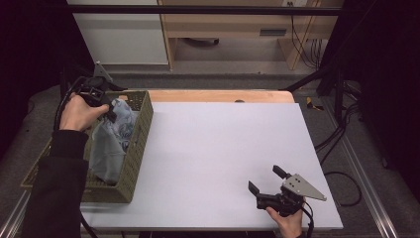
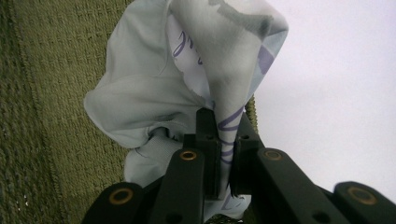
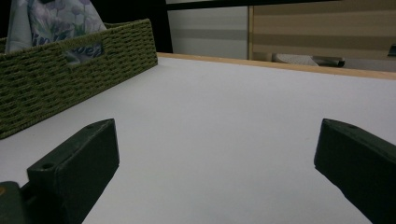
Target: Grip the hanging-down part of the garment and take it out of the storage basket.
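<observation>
Left hand-held gripper (image 2: 224,140) pinches cloth (image 2: 154,93) over basket (image 1: 141,129); lift straight up, clear rim. Right hand-held gripper (image 1: 267,184) wide, idle.

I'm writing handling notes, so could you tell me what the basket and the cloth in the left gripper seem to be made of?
Basket: olive-green woven cord or paper rope, matte; the tight ribbed weave shows on its walls.
Cloth: thin, soft pale grey fabric with a purple floral print; it drapes and creases where the left gripper pinches it. Its fibre cannot be told.

White table (image 1: 223,148) with a wooden far edge; on its left end, overhanging, a green woven basket (image 1: 136,148) holding cloth (image 1: 111,141).
</observation>
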